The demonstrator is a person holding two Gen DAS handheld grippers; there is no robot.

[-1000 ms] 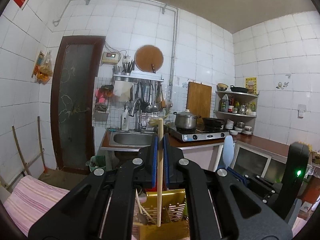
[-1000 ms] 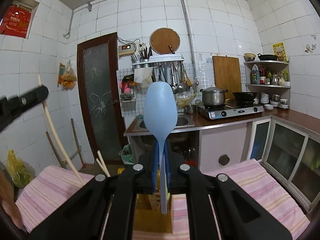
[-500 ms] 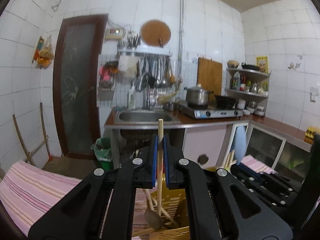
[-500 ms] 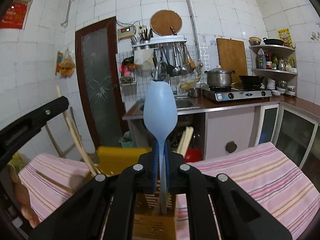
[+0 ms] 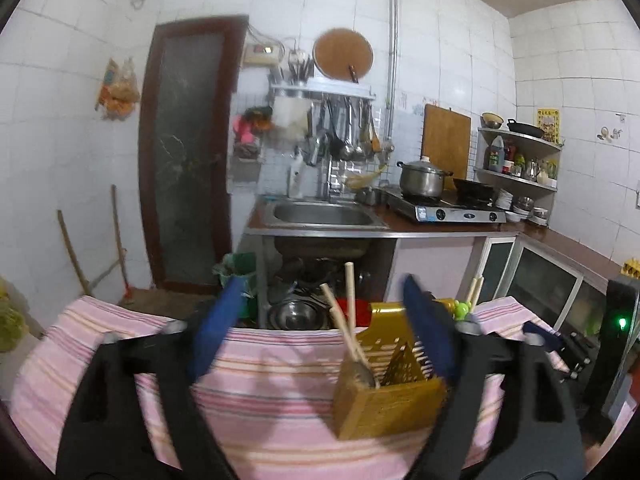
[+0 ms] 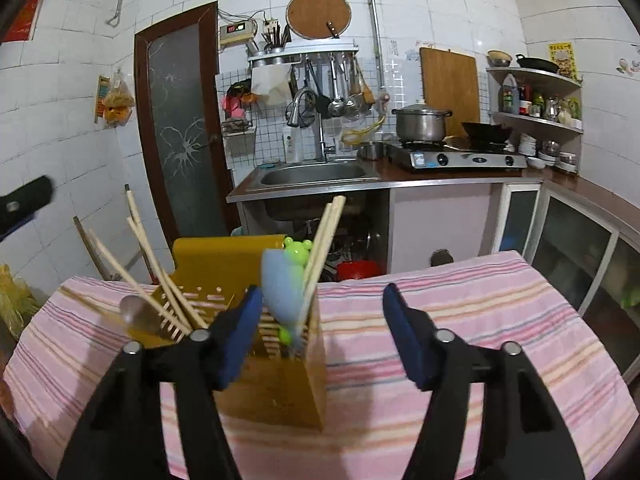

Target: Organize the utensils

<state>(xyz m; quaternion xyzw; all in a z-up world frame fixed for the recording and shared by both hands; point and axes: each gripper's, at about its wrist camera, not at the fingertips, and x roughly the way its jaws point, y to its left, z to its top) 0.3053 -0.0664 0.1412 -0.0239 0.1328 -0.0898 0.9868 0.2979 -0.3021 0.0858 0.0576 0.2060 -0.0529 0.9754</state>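
A yellow-brown utensil holder point(image 5: 386, 392) point(image 6: 272, 376) stands on the pink striped tablecloth point(image 5: 272, 380). In the left wrist view, wooden chopsticks point(image 5: 349, 312) and a metal spoon point(image 5: 362, 372) stand in it. In the right wrist view, the light blue spoon point(image 6: 282, 288) stands in the holder, blurred, beside chopsticks point(image 6: 324, 240) and a green frog-topped utensil point(image 6: 298, 250). More chopsticks point(image 6: 156, 276) lean in the left part. My left gripper point(image 5: 324, 336) is open and empty. My right gripper point(image 6: 322, 328) is open and empty, its left finger beside the blue spoon.
Behind the table is a kitchen counter with a steel sink point(image 6: 316, 172), a gas stove point(image 6: 456, 156) with a pot point(image 6: 420, 122), and a corner shelf point(image 6: 536, 116). A brown door point(image 6: 180, 120) is at the left. The other gripper's tip point(image 6: 24, 200) shows at the left edge.
Both grippers have opened. The left one let go of the chopstick and the right one let go of the blue spoon; both utensils now stand in the holder. Both views have tilted down.
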